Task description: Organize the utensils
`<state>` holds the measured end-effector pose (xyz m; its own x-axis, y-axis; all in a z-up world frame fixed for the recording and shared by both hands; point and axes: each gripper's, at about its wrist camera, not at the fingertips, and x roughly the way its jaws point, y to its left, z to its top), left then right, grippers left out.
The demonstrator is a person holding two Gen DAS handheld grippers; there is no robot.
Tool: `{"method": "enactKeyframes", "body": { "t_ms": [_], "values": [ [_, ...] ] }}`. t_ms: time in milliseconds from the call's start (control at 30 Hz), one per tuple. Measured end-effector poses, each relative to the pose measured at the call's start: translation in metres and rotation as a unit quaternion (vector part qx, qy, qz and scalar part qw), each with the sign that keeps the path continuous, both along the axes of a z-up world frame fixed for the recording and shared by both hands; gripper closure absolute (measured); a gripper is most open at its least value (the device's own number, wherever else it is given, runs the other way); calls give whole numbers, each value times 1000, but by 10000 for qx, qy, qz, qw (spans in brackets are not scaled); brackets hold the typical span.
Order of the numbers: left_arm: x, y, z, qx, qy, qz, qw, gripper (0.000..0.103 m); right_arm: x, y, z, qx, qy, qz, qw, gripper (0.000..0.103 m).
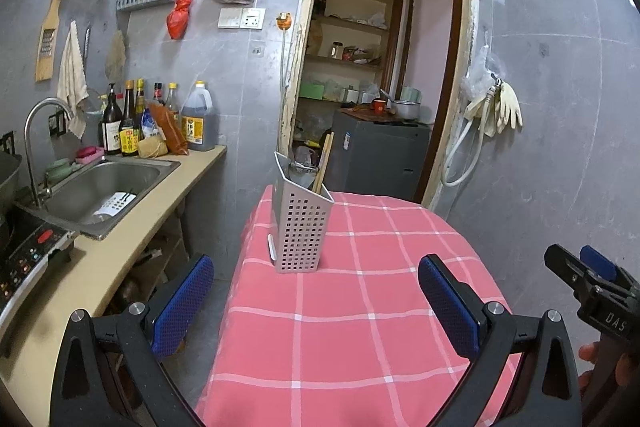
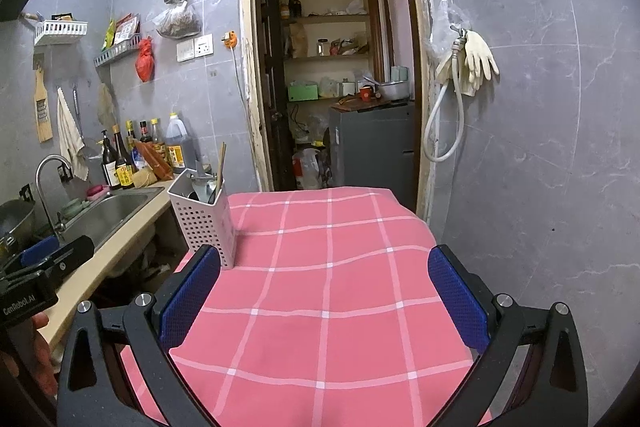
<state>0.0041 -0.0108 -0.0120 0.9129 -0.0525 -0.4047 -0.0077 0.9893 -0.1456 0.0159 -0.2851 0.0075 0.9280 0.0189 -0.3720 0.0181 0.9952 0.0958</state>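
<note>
Two grippers were hovering over the bench [image 2: 328, 307] with its pink checked cloth, and both were spread wide with nothing between the blue pads. The left gripper [image 1: 316, 291] pointed at the grey perforated utensil holder [image 1: 300, 227], which stood upright near the bench's far left edge with chopsticks [image 1: 323, 163] and some metal utensils poking out. The right gripper [image 2: 324, 283] sat just right of it.

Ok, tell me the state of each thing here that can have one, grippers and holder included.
Left gripper: open, empty.
Right gripper: open, empty.
Utensil holder: upright on the tablecloth, utensils inside.
Chopsticks: standing in the holder.
Doorway: open.
</note>
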Motion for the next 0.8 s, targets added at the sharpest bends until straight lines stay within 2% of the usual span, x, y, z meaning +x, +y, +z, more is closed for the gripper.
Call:
{"method": "enactKeyframes", "body": {
  "t_ms": [800],
  "values": [
    [1,-1,2,-31,23,17,10000,0,-1,0,-1,26,-2,6,10000,1]
  ]
}}
